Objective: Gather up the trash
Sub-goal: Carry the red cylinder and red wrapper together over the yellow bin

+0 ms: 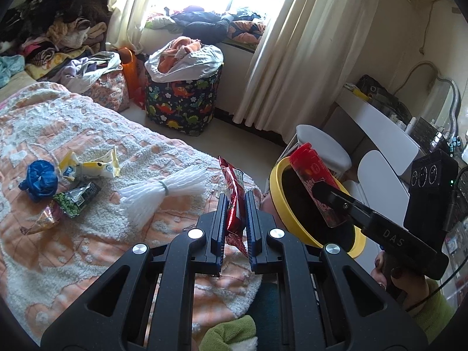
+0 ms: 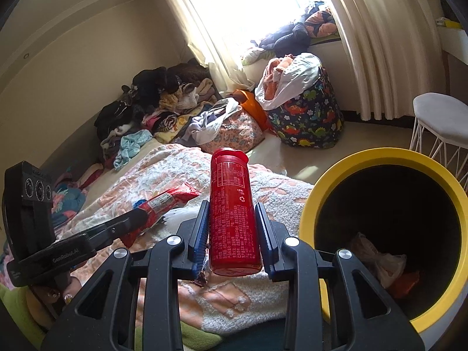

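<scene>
My left gripper is shut on a red snack wrapper held above the bed's edge; it shows in the right wrist view too. My right gripper is shut on a red cylindrical can, held beside the yellow-rimmed trash bin. In the left wrist view the can hangs over the bin's mouth. On the bed lie a blue crumpled bag, a yellow-white wrapper, a green pea packet, an orange wrapper and white foam netting.
The bin holds a white bag and orange scraps. A dinosaur-print hamper stands by the window. A white stool and white desk are right of the bin. Clothes pile at the bed's far end.
</scene>
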`<control>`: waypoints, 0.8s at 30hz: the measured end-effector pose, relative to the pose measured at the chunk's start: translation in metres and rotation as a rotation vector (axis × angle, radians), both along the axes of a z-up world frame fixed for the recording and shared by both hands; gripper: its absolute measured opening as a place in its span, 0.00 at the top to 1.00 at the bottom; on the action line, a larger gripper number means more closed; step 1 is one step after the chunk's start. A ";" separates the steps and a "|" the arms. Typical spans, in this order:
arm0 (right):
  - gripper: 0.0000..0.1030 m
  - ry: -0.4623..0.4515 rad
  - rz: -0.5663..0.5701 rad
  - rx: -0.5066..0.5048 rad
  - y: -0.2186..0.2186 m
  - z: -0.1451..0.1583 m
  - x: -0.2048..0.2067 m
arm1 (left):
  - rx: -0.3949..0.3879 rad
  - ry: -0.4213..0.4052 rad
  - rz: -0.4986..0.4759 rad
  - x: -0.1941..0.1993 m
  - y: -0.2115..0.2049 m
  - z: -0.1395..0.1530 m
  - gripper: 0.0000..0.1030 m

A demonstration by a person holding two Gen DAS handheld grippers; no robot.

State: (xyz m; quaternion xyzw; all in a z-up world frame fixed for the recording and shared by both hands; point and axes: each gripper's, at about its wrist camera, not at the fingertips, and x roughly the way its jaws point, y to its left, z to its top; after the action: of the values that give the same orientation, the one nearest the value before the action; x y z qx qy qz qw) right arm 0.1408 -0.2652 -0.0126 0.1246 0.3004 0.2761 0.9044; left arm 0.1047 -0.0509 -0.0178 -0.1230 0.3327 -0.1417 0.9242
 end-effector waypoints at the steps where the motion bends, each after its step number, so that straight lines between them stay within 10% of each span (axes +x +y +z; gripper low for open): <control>1: 0.71 -0.003 -0.009 -0.004 -0.002 0.000 0.000 | 0.000 0.001 -0.005 0.000 -0.002 0.000 0.93; 24: 0.71 0.007 -0.161 0.008 -0.056 -0.007 0.010 | 0.022 0.002 -0.128 0.007 -0.053 -0.007 0.93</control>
State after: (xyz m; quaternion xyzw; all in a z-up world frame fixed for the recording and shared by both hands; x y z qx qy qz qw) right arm 0.1506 -0.3208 -0.0198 0.1527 0.2913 0.2034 0.9222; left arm 0.1116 -0.1035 -0.0244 -0.0914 0.3425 -0.1969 0.9141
